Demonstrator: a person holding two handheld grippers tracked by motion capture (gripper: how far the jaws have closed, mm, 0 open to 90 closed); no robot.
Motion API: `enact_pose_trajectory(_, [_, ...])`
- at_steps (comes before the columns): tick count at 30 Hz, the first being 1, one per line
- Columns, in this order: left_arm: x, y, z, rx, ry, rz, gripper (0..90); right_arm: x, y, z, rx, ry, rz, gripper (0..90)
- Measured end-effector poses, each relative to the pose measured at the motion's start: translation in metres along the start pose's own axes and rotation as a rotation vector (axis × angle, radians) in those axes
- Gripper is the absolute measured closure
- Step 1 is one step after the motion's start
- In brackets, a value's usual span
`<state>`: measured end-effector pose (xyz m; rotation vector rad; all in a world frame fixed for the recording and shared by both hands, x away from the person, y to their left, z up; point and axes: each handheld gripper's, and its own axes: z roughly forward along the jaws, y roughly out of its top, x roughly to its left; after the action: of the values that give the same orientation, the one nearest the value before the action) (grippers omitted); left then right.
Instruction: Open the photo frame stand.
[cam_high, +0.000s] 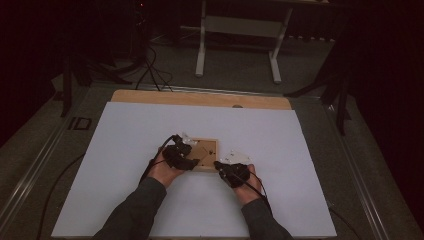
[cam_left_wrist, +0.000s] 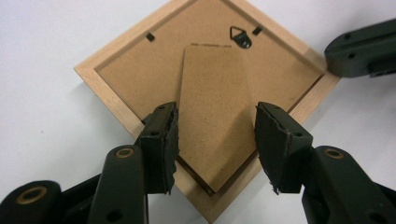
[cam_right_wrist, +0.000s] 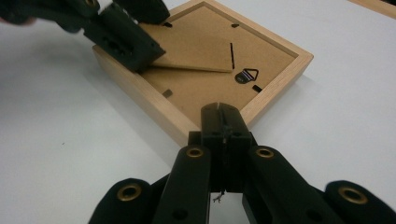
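A light wooden picture frame (cam_high: 206, 142) lies face down on the white sheet, its brown backboard (cam_left_wrist: 140, 70) up. A cardboard stand flap (cam_left_wrist: 212, 107) on the back is tilted slightly up at one end (cam_right_wrist: 187, 65). My left gripper (cam_left_wrist: 215, 140) straddles that flap across its width: one pad (cam_left_wrist: 166, 135) touches its edge, and the other stands a sliver off it. My right gripper (cam_right_wrist: 222, 111) is shut with nothing in it, its tips resting on the frame's near rim by a corner. In the high view, both grippers (cam_high: 186, 157) (cam_high: 222, 167) sit at the frame's near side.
A metal hanger hook (cam_left_wrist: 241, 37) and small black retaining tabs (cam_left_wrist: 149, 36) sit on the backboard. The white sheet (cam_high: 125, 150) covers a wooden tabletop (cam_high: 200, 97). A white table frame (cam_high: 240, 30) stands on the floor beyond, with cables (cam_high: 150, 70) to the left.
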<state>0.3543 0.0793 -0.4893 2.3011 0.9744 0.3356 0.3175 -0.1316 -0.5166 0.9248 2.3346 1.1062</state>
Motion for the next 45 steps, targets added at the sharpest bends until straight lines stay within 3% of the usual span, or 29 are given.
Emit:
enact_pose_trajectory(7, [0.0, 0.002, 0.0, 0.012, 0.006, 0.012, 50.2, 0.0, 0.0, 0.0, -0.001, -0.001, -0.001, 89.9])
enact_pose_trajectory(12, [-0.005, 0.0, 0.002, 0.018, 0.033, 0.048, 45.4, 0.0, 0.0, 0.0, 0.0, -0.002, -0.001, 89.9])
enact_pose_trajectory(18, [0.0, -0.004, 0.003, 0.021, 0.015, 0.01, 45.6, 0.001, 0.0, 0.0, 0.001, -0.002, 0.0, 89.9])
enact_pose_trajectory(22, [-0.002, -0.002, 0.001, 0.021, 0.013, 0.023, 49.9, 0.001, 0.0, 0.0, 0.002, -0.002, 0.001, 89.9])
enact_pose_trajectory(28, [-0.002, 0.01, -0.009, -0.035, 0.012, 0.008, 50.2, 0.0, 0.0, 0.0, 0.002, -0.001, 0.0, 89.9])
enact_pose_trajectory(32, [-0.002, 0.013, -0.009, -0.028, 0.007, -0.01, 49.7, 0.001, 0.0, 0.0, 0.002, -0.001, -0.001, 89.9])
enact_pose_trajectory(38, [0.005, 0.011, -0.003, 0.029, -0.025, -0.077, 45.5, 0.001, 0.0, 0.0, 0.002, -0.001, -0.002, 89.9])
enact_pose_trajectory(45, [0.009, 0.012, 0.001, 0.047, -0.057, -0.122, 45.2, 0.0, 0.0, 0.0, 0.002, -0.001, -0.002, 89.9])
